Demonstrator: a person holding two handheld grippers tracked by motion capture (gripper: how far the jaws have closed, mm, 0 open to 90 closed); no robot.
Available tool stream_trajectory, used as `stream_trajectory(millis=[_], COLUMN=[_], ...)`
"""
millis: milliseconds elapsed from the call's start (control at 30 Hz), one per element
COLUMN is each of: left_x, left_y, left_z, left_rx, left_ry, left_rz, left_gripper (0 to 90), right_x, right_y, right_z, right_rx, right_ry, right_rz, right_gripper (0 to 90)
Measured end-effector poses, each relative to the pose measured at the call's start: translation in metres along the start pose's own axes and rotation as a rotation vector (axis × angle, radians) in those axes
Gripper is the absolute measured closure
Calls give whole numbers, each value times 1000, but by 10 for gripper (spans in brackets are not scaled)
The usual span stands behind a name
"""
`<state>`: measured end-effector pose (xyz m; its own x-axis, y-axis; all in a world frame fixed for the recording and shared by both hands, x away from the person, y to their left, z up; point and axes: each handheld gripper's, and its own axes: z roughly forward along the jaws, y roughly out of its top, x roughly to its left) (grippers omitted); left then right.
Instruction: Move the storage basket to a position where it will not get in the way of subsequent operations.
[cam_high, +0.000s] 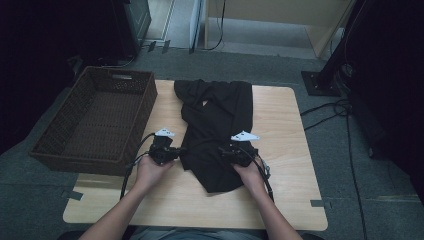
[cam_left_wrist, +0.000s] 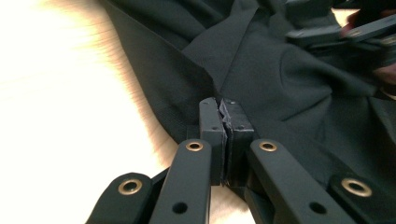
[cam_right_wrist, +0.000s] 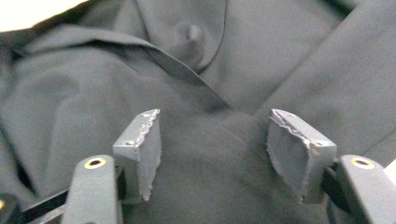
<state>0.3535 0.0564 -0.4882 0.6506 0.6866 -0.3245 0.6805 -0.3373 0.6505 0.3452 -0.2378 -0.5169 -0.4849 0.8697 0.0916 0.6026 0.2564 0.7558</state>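
Observation:
A black garment (cam_high: 215, 125) lies crumpled down the middle of the wooden table (cam_high: 282, 130). My left gripper (cam_high: 175, 151) is at the garment's left edge. In the left gripper view its jaws (cam_left_wrist: 223, 112) are pressed together, with a fold of the black cloth (cam_left_wrist: 289, 79) pinched at their tips. My right gripper (cam_high: 223, 151) rests on the garment's right side, pointing left. In the right gripper view it (cam_right_wrist: 215, 140) stands open, its grey pads (cam_right_wrist: 140, 149) wide apart over the dark cloth (cam_right_wrist: 210, 46), which lies under and between them without being pressed.
A brown wicker basket (cam_high: 146, 107) stands empty at the table's left side, close to my left hand. Cables run over the floor to the right of the table, and a stand foot (cam_high: 320, 82) sits at the back right.

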Motion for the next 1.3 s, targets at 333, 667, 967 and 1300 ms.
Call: stream_trajectory(millis=[333, 667, 967, 1300], left_x=[-7, -11, 6, 29], left_y=[-21, -25, 12, 24], left_z=[-22, -32, -9, 31], left_rx=[32, -1, -18, 39], left_ry=[-5, 25, 13, 25], left_rz=[-41, -37, -38, -86], left_gripper=[895, 745, 560, 689], right_x=[2, 9, -21, -31], right_y=[-2, -6, 19, 20], right_z=[-14, -43, -29, 16], right_rx=[106, 39, -42, 37], right_ry=[34, 85, -16, -68], right_rz=[-3, 13, 48, 102], right_gripper=[818, 645, 539, 416])
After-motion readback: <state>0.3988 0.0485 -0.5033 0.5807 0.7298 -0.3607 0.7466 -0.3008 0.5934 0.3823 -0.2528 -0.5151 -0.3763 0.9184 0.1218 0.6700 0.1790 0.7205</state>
